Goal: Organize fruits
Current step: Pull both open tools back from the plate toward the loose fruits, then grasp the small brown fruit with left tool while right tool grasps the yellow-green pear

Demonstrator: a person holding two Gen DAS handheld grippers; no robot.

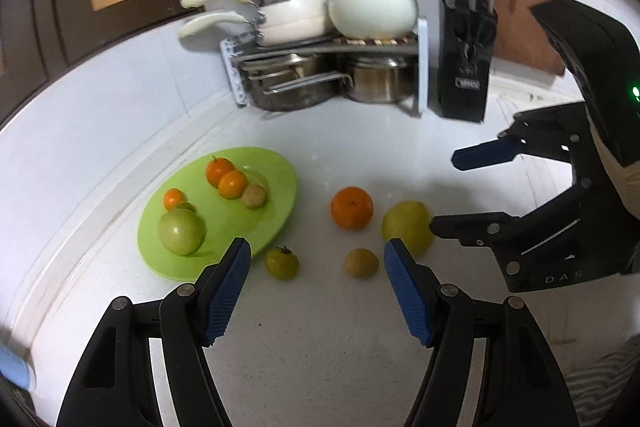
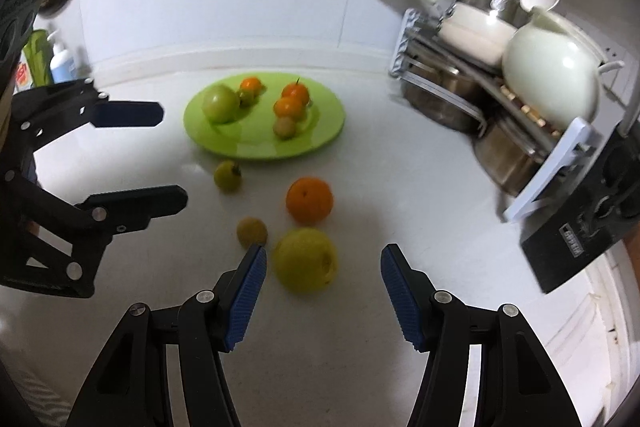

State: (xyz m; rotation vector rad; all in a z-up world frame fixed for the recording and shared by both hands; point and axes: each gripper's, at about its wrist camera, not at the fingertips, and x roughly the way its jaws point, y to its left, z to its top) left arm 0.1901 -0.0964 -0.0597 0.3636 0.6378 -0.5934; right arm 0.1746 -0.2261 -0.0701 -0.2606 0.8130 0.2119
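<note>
Ten fruits show: six on the green plate (image 1: 276, 219) and four loose on the white counter (image 1: 320, 327).

On the plate, left to right in the left wrist view, lie a small orange (image 1: 173, 198), a small green fruit (image 1: 185, 206) half hidden behind the big green apple (image 1: 182, 230), two oranges (image 1: 219, 171) touching each other, and a brown fruit (image 1: 253, 196) against the second.

Right of the plate lie a small green fruit with a stem (image 1: 282, 262) just beside its rim, a large orange (image 1: 351, 207), a small brown fruit (image 1: 361, 263) and a yellow apple (image 1: 408, 225) farthest off.

The left gripper (image 1: 317, 254) tilts down with jaws released and empty, the stemmed fruit and the small brown fruit showing between its fingers. The right gripper (image 2: 323, 259) tilts down over the yellow apple, jaws apart, pads not touching it.
</note>
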